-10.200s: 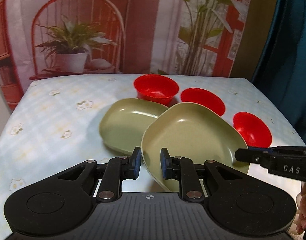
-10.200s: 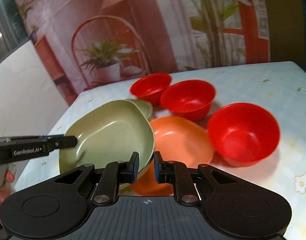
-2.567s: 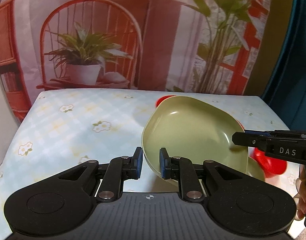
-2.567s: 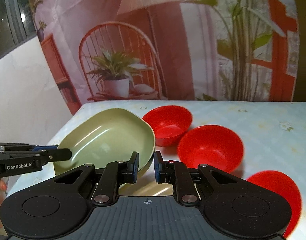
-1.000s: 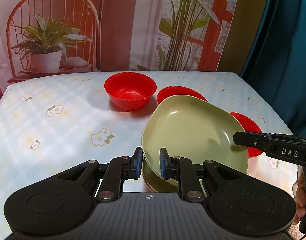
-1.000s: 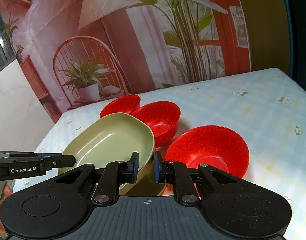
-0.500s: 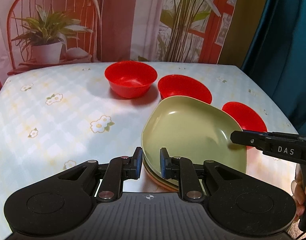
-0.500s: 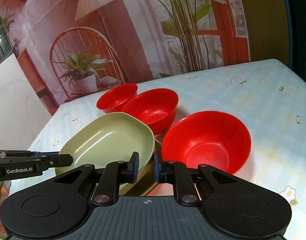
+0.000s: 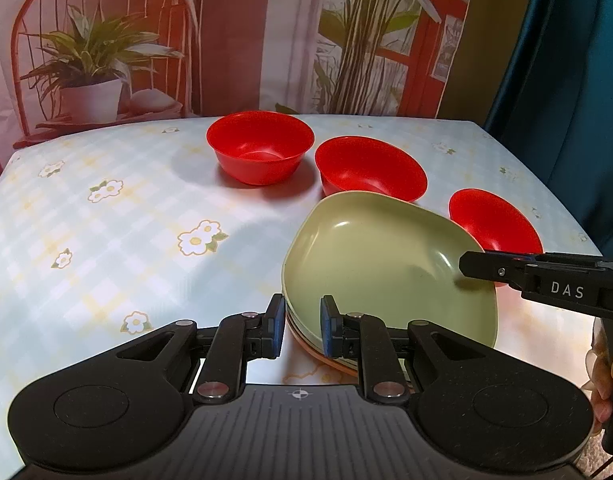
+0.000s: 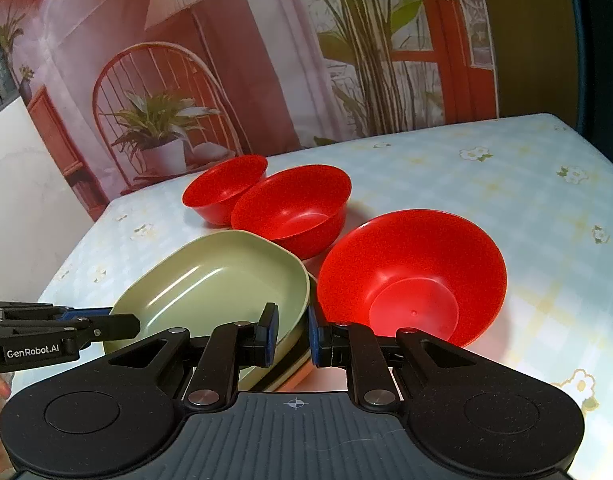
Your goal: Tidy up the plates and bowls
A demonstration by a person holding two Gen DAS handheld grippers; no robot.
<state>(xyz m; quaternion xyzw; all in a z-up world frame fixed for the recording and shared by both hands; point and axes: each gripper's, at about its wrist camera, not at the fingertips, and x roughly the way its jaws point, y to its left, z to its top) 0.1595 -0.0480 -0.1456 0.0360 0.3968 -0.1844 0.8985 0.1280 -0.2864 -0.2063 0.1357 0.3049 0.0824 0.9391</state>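
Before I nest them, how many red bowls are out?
3: far bowl at the back, middle bowl behind the plates, near bowl on their right. None seems hidden.

Left hand-held gripper (image 9: 300,330) at lower centre, jaws clamped on the near rim of the top green plate (image 9: 386,264), which sits on a plate stack. Right hand-held gripper (image 9: 472,267) enters from right edge, pinching the plate's far rim. Three red bowls (image 9: 260,146) line the floral desk (image 9: 106,232) behind.

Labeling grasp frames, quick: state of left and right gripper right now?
Left gripper: closed on the near rim of the top green plate.
Right gripper: closed on the same plate's opposite rim.
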